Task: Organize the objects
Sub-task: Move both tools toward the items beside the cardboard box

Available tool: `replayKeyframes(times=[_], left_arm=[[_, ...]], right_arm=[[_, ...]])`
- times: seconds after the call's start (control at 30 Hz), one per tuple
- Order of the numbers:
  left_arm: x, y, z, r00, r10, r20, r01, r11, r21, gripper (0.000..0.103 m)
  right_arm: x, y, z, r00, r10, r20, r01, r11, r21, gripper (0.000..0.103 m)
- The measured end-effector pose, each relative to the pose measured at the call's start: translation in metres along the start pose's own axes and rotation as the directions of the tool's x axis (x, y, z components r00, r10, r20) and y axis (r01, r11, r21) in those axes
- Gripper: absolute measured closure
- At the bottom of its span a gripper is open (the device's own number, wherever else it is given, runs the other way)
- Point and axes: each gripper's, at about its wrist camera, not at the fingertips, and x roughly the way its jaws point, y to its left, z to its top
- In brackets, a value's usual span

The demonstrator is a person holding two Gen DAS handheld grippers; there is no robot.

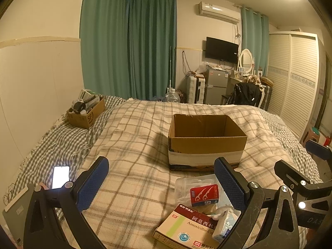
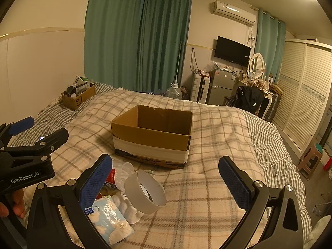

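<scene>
Your left hand-held gripper hangs low over the near end of the bed, its blue pads spread wide with nothing between them. Just to its right, on the plaid quilt, lies the small heap you have to sort: a red floss-pick box on top of a clear plastic bag, an amoxicillin carton nearest you, and a tissue pack partly hidden behind the right finger.

Your right hand-held gripper is also wide open and empty, held a little to the right of that heap. A roll of clear tape, tipped on its edge, sits between its fingers and closer to the left one. Beside the tape lie a white cotton-pad pack and something pale and crumpled that is hard to make out.

Beyond both grippers, in the middle of the bed, stands the open cardboard box. What shows of its inside looks empty, so you appear to be at the very start: nothing is packed yet and the first pick is still to be made.

The tape roll looks like the easiest first grasp for your right side. Come down so one finger goes through the hole or both span the rim, then close gently, because the quilt is soft and the roll may tip over.

Far left, a smaller box already holds odds and ends, and a lit phone lies on the checked sheet.
</scene>
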Motion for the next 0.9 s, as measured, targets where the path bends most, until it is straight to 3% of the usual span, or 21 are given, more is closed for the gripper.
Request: replayKeyframes(times=[0.4,0.6,0.8,0.9], left_arm=[[0.002,0.004,-0.005,0.999,0.035,-0.041,-0.034,0.999,0.038,0.000],[0.007,0.016,-0.026,0.989,0.062,-0.132,-0.054,0.997,0.057,0.000],[0.010,0.010,-0.061,0.965,0.005,-0.263,0.020,0.996,0.090,0.000],[0.009,0.001,-0.078,0.937,-0.062,-0.343,0.108,0.987,0.116,0.000]], right_arm=[[-0.007,-0.004,-0.004,1.000,-0.008,-0.012,0.008,1.000,-0.014,0.000],[-0.008,-0.007,-0.016,0.999,0.003,-0.047,-0.003,1.000,-0.017,0.000],[0.000,-0.009,-0.037,0.993,0.018,-0.117,-0.019,1.000,-0.007,0.000],[0.002,-0.015,-0.046,0.989,0.025,-0.146,-0.024,1.000,0.008,0.000]])
